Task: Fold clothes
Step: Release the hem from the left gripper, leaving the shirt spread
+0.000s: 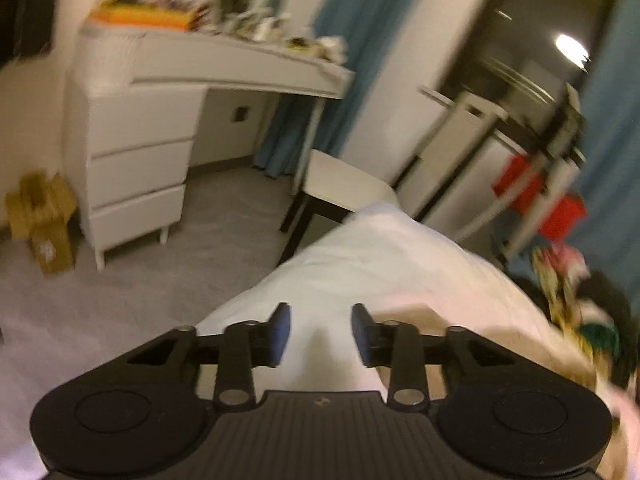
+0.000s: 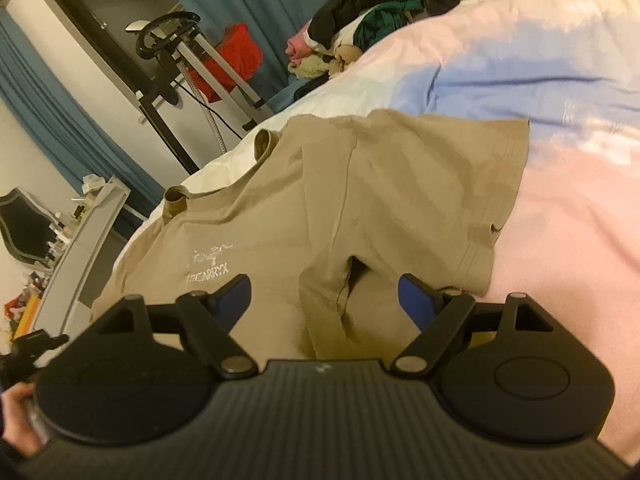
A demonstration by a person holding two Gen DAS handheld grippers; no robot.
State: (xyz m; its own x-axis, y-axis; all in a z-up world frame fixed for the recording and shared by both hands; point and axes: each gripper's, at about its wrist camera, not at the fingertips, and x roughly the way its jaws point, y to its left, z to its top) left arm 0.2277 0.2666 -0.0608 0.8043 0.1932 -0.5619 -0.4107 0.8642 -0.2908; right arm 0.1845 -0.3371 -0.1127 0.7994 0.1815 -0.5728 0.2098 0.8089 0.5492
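Jaws: left gripper (image 1: 320,334) partly open, empty; right gripper (image 2: 324,300) wide, empty.
Shirt: tan tee (image 2: 328,196) on bed (image 2: 560,200), soft, limp.
Grip: probably sleeve hem.

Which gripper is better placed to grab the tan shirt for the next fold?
Right. The right gripper is open directly over the tan shirt, with a fabric fold between its fingers. The left gripper is open over bare white bedding, pointing toward the room.

matt tan cloth T-shirt (image 2: 320,200), seemingly smooth bedsheet (image 2: 560,208)
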